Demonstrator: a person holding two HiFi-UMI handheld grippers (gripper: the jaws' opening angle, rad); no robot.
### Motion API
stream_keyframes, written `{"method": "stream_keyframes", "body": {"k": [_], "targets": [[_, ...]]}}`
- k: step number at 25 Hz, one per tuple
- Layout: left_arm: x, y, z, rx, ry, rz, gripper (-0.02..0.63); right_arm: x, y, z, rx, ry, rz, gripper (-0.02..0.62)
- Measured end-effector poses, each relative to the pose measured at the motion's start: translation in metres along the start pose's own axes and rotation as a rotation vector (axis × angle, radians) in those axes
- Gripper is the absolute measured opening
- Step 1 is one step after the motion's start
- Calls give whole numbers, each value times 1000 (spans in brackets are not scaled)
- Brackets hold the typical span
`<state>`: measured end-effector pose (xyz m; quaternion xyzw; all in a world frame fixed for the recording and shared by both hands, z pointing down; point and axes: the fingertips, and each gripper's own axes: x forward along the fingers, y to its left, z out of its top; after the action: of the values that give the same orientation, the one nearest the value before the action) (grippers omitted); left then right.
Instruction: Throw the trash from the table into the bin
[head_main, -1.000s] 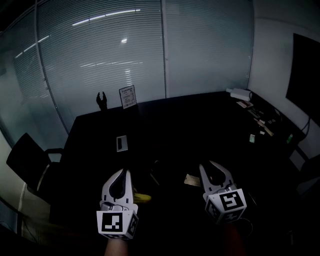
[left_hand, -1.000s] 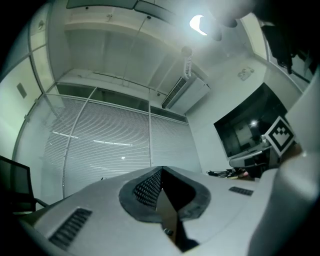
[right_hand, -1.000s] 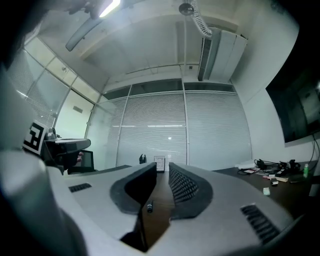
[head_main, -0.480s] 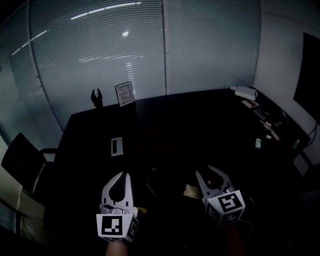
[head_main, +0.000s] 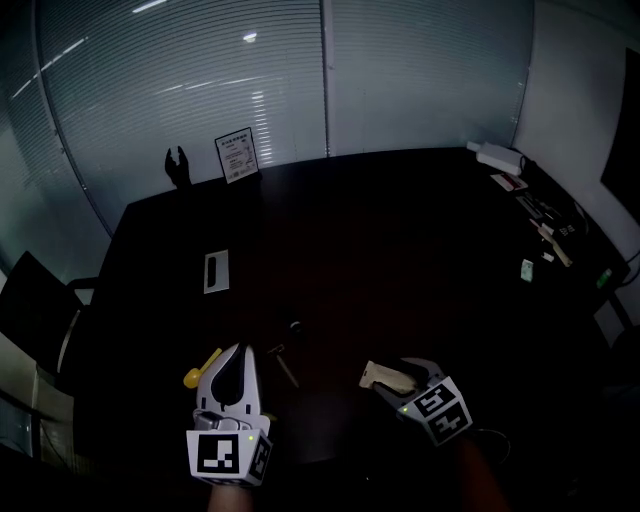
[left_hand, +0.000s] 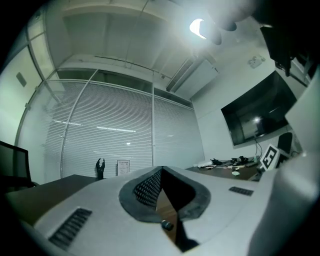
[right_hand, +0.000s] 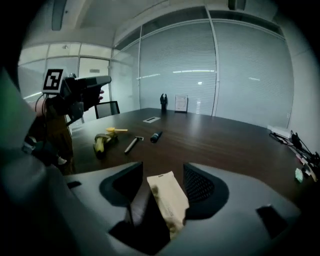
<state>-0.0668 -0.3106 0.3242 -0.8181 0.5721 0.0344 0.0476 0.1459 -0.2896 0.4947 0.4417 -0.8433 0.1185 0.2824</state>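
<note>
Dark table (head_main: 400, 250), lower centre: right gripper (head_main: 398, 378) has dipped to beige wrapper (right_hand: 167, 200); jaws just opened around it, unclamped; left gripper (head_main: 241, 350) closed, empty. Grab pending.

trash 1: tan paper packet (right_hand: 167, 202), crumpled, tilted, between the jaws of the right gripper (right_hand: 162, 169), which have just been opening, over the table (head_main: 400, 250)'s near edge | trash 2: banana peel (right_hand: 101, 141), yellow-brown, limp, flat on the table's near-left part

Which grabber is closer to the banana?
Left. The left gripper hangs right by the banana. The right gripper is well off to the side, its jaws just opening, with a tan packet between them.
</note>
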Motion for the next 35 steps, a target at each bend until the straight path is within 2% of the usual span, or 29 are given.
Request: {"method": "stream_keyframes", "body": {"k": [5,10,13,15,20,22,23,26,29,35], "targets": [[2,-1,-5,1,27,7,0,21,-1,-46,-35,146,30,250],[8,-3,-6,4,27,20,0,42,-4,-69,-191,308,72,261],[10,-6,-6,3,39,26,0,53,-7,-70,-232,367,102,267],[12,-8,-7,3,43,27,0,55,-7,-68,-225,389,115,267],[15,-13,-9,3,44,29,0,59,9,-78,-81,412,216,264],[14,-13,-8,1,45,32,0,58,15,-77,-88,424,235,219],[13,-13,-8,-1,45,33,0,57,15,-77,-107,430,225,168],[9,-13,-8,-3,43,35,0,54,4,-70,-155,414,160,96],[6,-13,-7,-5,41,34,0,53,4,-62,-111,371,141,80],[1,-10,1,-7,29,32,0,31,-8,3,30,132,33,78]]}}
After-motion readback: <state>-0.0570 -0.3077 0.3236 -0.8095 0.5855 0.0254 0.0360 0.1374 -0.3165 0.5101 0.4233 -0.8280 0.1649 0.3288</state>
